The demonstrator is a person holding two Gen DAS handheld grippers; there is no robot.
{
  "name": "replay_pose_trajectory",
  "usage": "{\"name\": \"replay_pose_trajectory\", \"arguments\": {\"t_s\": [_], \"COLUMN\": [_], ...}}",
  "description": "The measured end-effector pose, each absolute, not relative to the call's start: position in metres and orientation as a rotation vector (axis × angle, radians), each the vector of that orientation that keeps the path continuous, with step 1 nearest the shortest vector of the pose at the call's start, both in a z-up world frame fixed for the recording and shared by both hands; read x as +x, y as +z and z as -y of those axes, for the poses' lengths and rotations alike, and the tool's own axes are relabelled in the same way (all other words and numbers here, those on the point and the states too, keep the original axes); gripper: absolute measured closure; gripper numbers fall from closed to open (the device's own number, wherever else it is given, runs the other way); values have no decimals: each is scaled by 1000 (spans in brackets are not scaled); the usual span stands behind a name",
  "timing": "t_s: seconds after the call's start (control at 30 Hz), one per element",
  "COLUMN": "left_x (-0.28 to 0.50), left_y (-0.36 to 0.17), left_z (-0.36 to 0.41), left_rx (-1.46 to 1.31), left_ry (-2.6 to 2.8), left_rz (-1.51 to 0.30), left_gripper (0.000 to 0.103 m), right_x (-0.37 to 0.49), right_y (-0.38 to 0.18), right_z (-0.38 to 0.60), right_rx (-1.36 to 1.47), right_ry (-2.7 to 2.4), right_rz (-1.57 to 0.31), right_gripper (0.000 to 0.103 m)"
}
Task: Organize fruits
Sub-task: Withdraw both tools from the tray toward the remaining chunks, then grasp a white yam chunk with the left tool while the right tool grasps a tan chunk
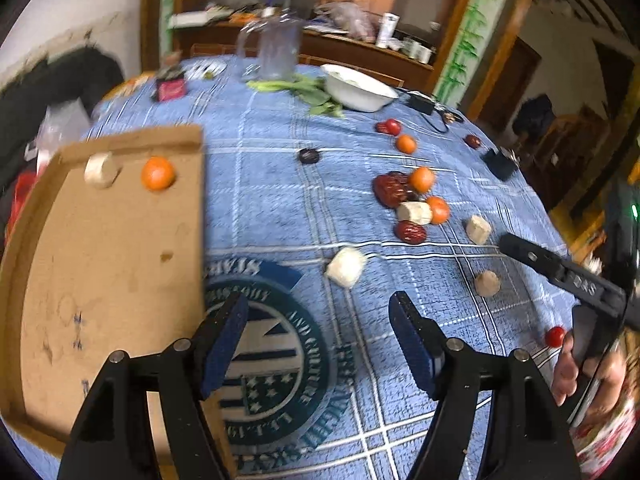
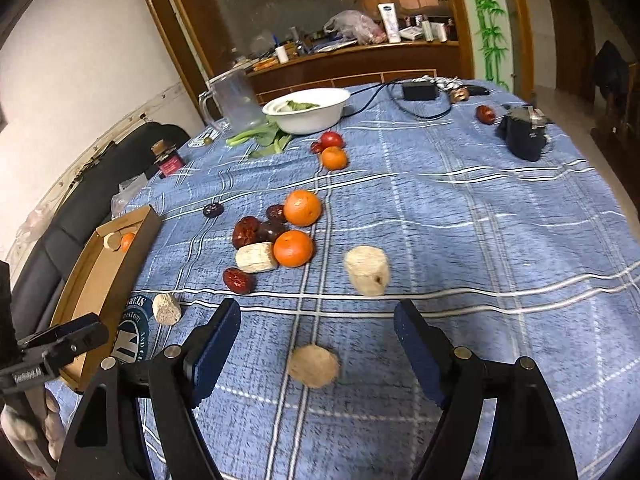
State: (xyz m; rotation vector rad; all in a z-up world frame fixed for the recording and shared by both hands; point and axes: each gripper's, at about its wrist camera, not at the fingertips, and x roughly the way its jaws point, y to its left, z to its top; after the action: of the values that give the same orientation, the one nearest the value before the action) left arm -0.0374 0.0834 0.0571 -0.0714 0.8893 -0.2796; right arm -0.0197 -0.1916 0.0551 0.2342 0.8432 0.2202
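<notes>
A cardboard tray at the left holds one orange and a pale chunk. My left gripper hangs open over the cloth's round emblem, beside the tray's right edge, with nothing between its fingers. A white chunk lies just ahead of it. My right gripper is open above the cloth, and a pale round chunk lies loose between its fingers. Ahead of it sit another pale chunk, two oranges, wrinkled red dates and a third orange.
A white bowl with greens, a clear jug, a small red-labelled bottle, a black box with cables and a black object stand at the far side. A cherry tomato lies near the person's hand.
</notes>
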Motion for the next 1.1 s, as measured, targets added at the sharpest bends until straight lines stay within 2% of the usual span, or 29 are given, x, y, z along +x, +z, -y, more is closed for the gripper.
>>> {"name": "replay_pose_trajectory", "arguments": {"t_s": [0.13, 0.57, 0.73, 1.03, 1.07, 1.1], "left_x": [-32, 3, 6, 11, 10, 10], "left_y": [55, 32, 19, 13, 14, 14], "left_z": [-62, -52, -44, -48, -48, -47], "left_rx": [2, -64, -25, -61, -56, -54], "left_ry": [-323, -365, -378, -383, -379, -379], "left_rz": [-860, -836, -857, -884, -882, -881], "left_gripper": [31, 32, 53, 57, 61, 72], "right_x": [-4, 28, 22, 20, 19, 19], "right_y": [49, 28, 36, 26, 26, 26], "right_z": [190, 242, 215, 184, 184, 184], "right_rx": [238, 479, 307, 137, 130, 127], "right_ry": [231, 172, 151, 137, 135, 132], "right_rz": [-851, -838, -820, -869, -866, -863], "right_gripper": [20, 21, 21, 21, 21, 21]}}
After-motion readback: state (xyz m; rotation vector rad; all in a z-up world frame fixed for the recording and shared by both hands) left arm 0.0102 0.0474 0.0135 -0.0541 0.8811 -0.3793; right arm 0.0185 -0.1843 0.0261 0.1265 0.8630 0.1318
